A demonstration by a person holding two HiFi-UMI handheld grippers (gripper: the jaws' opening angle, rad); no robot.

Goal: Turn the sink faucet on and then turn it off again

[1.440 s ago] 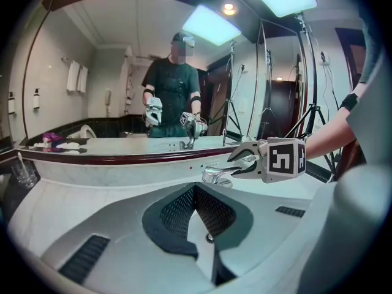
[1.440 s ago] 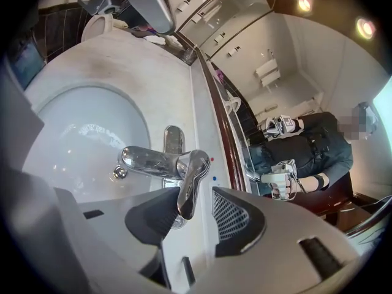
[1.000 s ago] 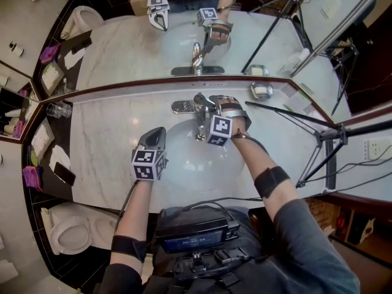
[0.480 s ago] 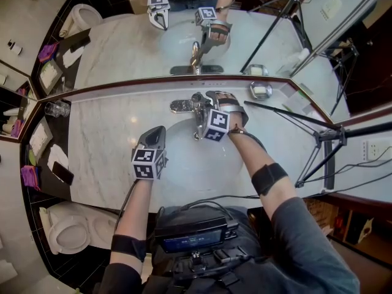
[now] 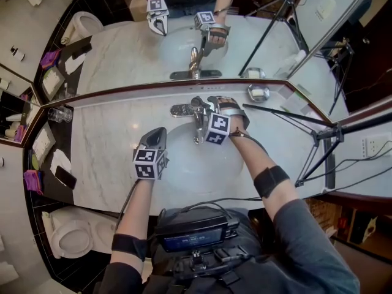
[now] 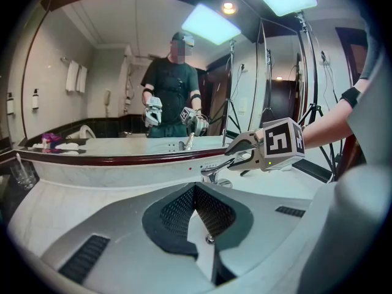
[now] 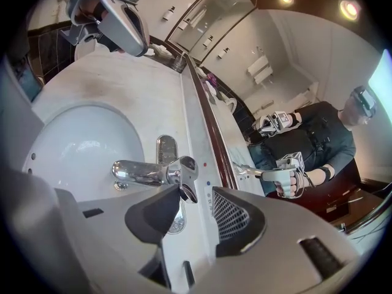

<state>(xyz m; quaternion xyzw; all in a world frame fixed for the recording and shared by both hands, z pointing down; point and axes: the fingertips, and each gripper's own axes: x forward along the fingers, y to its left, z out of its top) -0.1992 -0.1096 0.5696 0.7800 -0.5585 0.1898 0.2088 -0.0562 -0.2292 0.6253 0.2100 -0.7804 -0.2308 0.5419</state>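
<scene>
- Head view: the faucet (image 5: pixel 196 112) stands at the back rim of the sink (image 5: pixel 177 164), which is set in a marble bench (image 5: pixel 101 146) below the mirror (image 5: pixel 116 48).
- Same view: the right hand-held gripper (image 5: pixel 207 105) is at the faucet's top. Its jaw gap cannot be read from above.
- Right gripper view settles it. The jaws stand well apart and have just been opening. The faucet's lever (image 7: pixel 185 187) lies between them, close to one pad and not pinched. The spout points out over the sink.
- Head view: the left hand-held gripper (image 5: pixel 157 133) hovers over the sink's left rim, well apart from the faucet.
- Left gripper view: its jaws are closed together with nothing held.
- Head view only: a glass (image 5: pixel 59 111) stands at the bench's left end and a soap dish (image 5: pixel 258 92) sits right of the faucet.
</scene>
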